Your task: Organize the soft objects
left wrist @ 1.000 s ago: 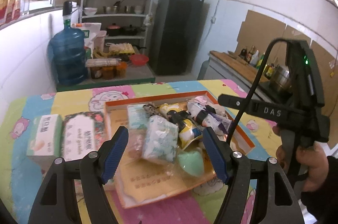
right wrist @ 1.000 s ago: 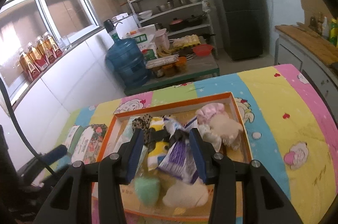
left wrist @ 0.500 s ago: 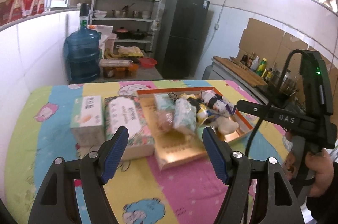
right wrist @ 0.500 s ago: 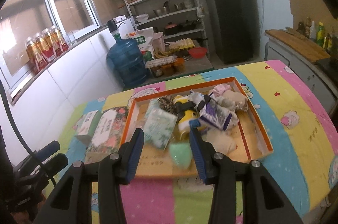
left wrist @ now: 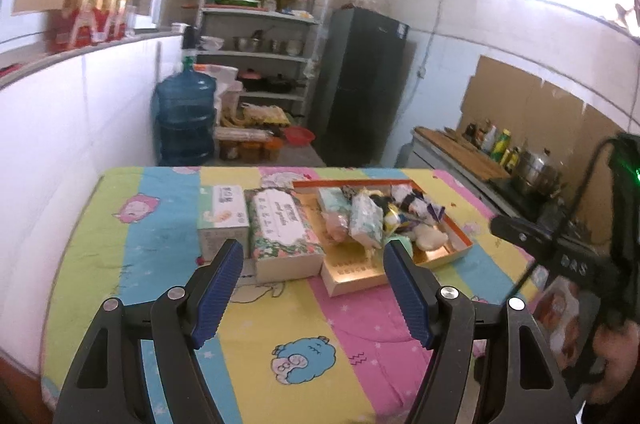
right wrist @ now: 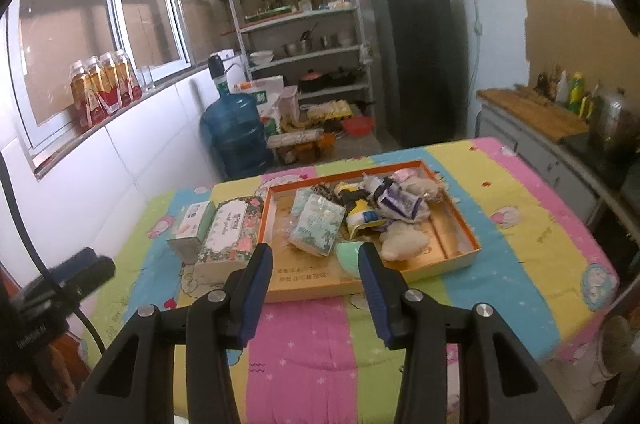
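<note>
An orange shallow box [right wrist: 460,220] [left wrist: 460,248] sits mid-table, filled with soft things: a tissue pack [right wrist: 318,224] [left wrist: 366,222], a green sponge [right wrist: 350,254], plush toys [right wrist: 400,238] and wrapped packets [right wrist: 396,202]. Left of it stand a floral tissue box [right wrist: 232,228] [left wrist: 282,228] and a white tissue box [right wrist: 190,226] [left wrist: 222,216]. My left gripper [left wrist: 314,256] is open and empty, held back above the table's near part. My right gripper [right wrist: 316,258] is open and empty, also drawn back from the box.
The table wears a striped cartoon cloth [left wrist: 304,344]. Behind it are a blue water jug [right wrist: 234,140], a shelf rack [right wrist: 304,36] and a dark fridge [right wrist: 416,60]. A counter with bottles and a pot [right wrist: 560,104] runs along the right.
Both grippers have pulled back and up from the orange box, which now looks smaller and farther. Both stay open and empty. Nothing in the box has visibly moved.
</note>
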{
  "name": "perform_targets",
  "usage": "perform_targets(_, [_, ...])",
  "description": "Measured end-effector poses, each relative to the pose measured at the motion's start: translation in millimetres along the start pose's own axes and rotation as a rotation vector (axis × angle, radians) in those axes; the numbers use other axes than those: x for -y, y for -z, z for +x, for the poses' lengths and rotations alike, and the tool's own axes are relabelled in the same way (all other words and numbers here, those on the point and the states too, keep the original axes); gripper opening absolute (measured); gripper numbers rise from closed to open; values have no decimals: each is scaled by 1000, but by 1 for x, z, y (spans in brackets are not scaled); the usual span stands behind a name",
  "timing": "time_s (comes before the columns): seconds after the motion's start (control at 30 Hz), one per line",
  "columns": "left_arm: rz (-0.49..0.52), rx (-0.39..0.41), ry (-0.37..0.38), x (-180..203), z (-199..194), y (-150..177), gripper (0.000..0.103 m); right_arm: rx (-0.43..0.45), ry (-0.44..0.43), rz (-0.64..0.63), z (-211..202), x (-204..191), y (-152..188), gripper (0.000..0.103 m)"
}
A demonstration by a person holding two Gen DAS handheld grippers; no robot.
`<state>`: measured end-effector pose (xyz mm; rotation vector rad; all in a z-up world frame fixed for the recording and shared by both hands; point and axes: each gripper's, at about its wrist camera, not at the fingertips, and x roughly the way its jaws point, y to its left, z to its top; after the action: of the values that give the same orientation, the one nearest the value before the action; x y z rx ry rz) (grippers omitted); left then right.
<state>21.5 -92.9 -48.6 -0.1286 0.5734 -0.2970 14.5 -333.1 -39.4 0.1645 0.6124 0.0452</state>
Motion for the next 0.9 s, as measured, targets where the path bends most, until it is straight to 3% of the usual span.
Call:
perform_targets(0.23, [5,53,-129,4,-40,0,74,51,42,-18,-45,-25,10,45])
perform_targets(0.53, [35,95,-164,15,-85,3,74,41,97,36,-78,-43,24,45])
perform_targets(0.9, [25,113,-197,17,-125,4,74,63,96,29,-107,-65,33,45])
